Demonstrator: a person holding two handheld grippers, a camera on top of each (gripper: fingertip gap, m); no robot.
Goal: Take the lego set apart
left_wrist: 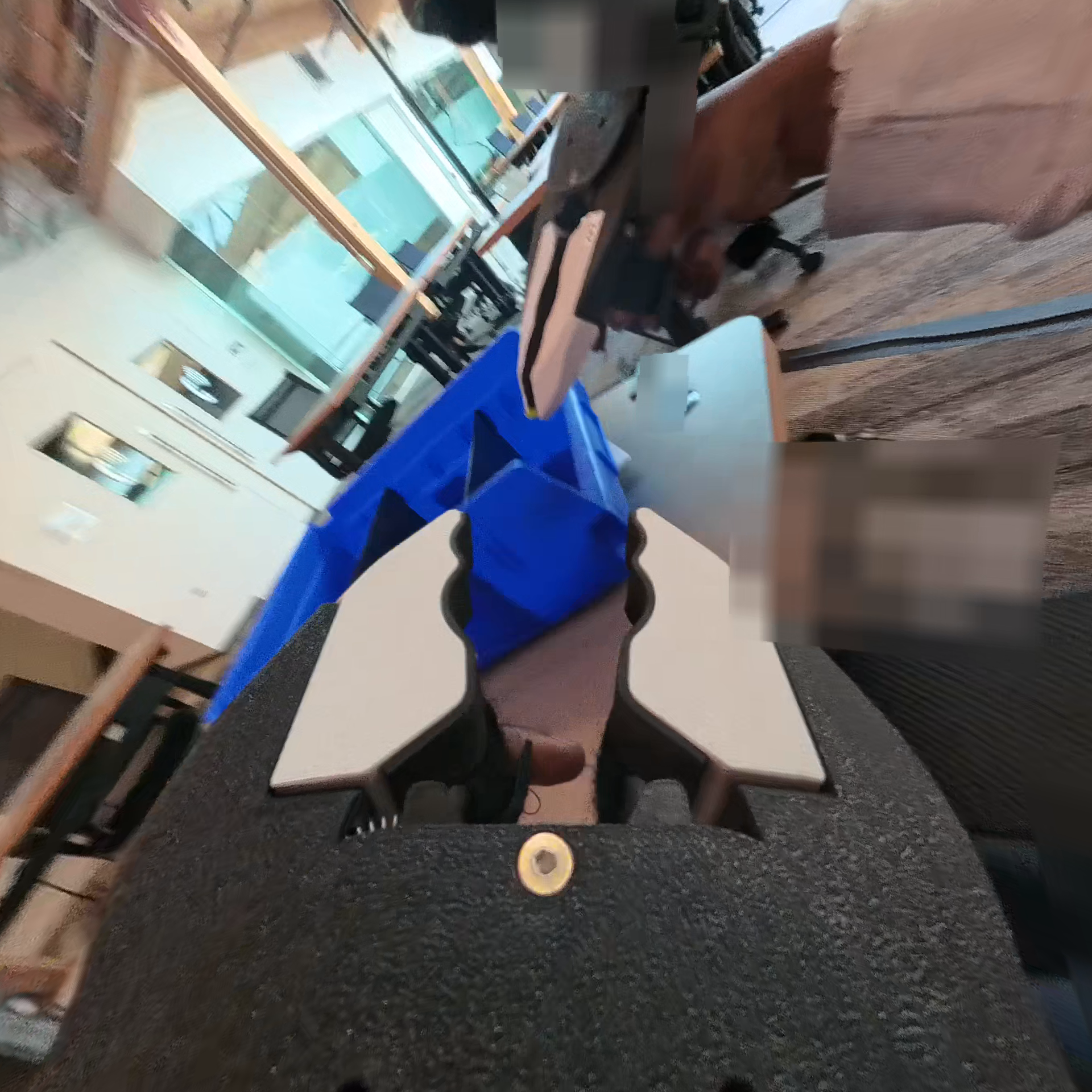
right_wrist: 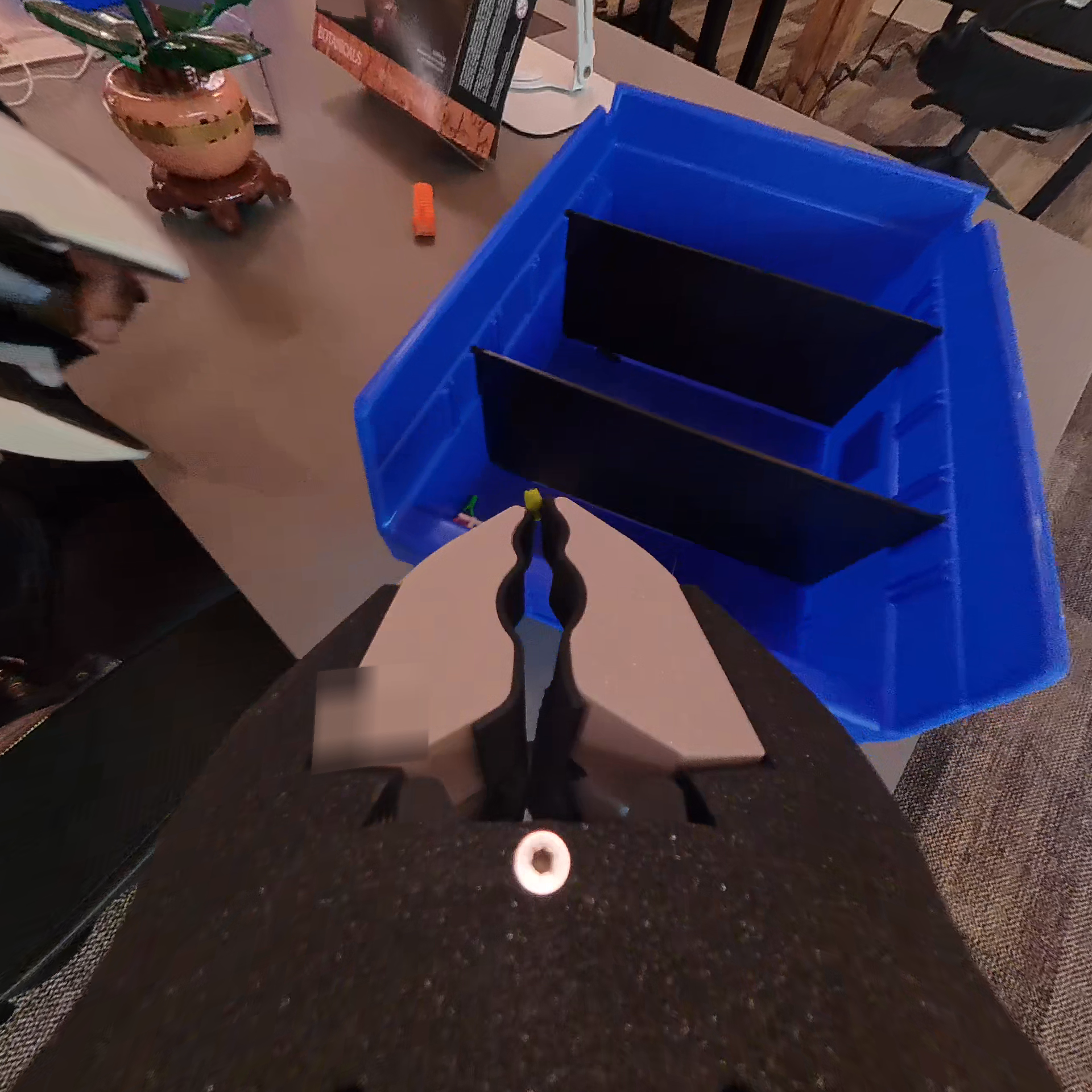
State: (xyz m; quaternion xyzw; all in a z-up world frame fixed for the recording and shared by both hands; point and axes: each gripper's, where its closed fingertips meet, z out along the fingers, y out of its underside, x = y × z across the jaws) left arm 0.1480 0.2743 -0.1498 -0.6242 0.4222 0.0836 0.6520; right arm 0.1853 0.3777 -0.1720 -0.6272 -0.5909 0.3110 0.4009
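From the right wrist view, the left gripper (right_wrist: 118,360) sat at nine o'clock, blurred, its fingers spread with nothing between them. The lego plant (right_wrist: 189,112) stood at eleven o'clock, well back on the brown table (right_wrist: 266,366). Bare tabletop lay between them. An orange piece (right_wrist: 423,210) lay near twelve o'clock, beside a tilted box (right_wrist: 437,65). The table's near edge ran from eight o'clock toward the centre. The right gripper (right_wrist: 540,508) was pressed together on a small yellow piece (right_wrist: 533,502), held over the near wall of the blue bin (right_wrist: 975,532), which filled one to four o'clock. Two black dividers (right_wrist: 709,467) split the bin; a few small pieces (right_wrist: 468,515) lay in the nearest compartment.
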